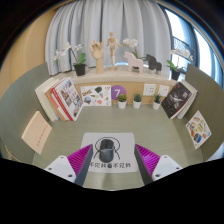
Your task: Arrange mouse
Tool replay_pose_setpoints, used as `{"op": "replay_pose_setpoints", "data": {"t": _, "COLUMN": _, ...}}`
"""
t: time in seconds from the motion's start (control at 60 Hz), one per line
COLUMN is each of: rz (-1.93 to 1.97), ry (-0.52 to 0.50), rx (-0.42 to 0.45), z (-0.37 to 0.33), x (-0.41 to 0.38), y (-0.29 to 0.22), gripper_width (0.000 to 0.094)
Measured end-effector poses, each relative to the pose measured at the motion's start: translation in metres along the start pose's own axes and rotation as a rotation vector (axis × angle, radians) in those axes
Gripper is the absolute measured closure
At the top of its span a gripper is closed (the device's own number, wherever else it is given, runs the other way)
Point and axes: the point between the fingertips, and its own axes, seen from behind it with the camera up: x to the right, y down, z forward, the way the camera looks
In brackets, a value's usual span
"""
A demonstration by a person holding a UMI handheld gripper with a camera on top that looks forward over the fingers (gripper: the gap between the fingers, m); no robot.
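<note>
On the desk just ahead of my fingers lies a white sheet (93,154) printed with a dark ring and a row of characters. A dark grey mouse (110,146) sits inside the ring; I cannot tell for sure whether it is a real mouse or part of the print. My gripper (112,166) is open. Its magenta pads (78,158) stand wide apart, level with the near edge of the sheet, and nothing is between them.
Books lean at the left (62,98) and right (180,98), and another book (197,128) lies nearer on the right. A tan box (38,130) lies at the left. Small potted plants (138,100) line the back. A shelf holds an orchid (78,60) and a wooden mannequin (112,48).
</note>
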Motion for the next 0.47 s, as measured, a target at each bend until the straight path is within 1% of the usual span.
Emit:
{"op": "replay_pose_setpoints", "data": {"t": 0.067, "rz": 0.019, "ry": -0.017, "rx": 0.017, "z": -0.022, "x": 0.002, "y": 0.000, "gripper_width": 0.0109}}
{"op": "replay_pose_setpoints", "data": {"t": 0.267, "rz": 0.021, "ry": -0.004, "rx": 0.055, "z": -0.078, "x": 0.023, "y": 0.020, "gripper_width": 0.0114}}
{"op": "replay_pose_setpoints", "data": {"t": 0.467, "rz": 0.019, "ry": 0.000, "rx": 0.088, "z": -0.117, "x": 0.031, "y": 0.039, "gripper_width": 0.0114}}
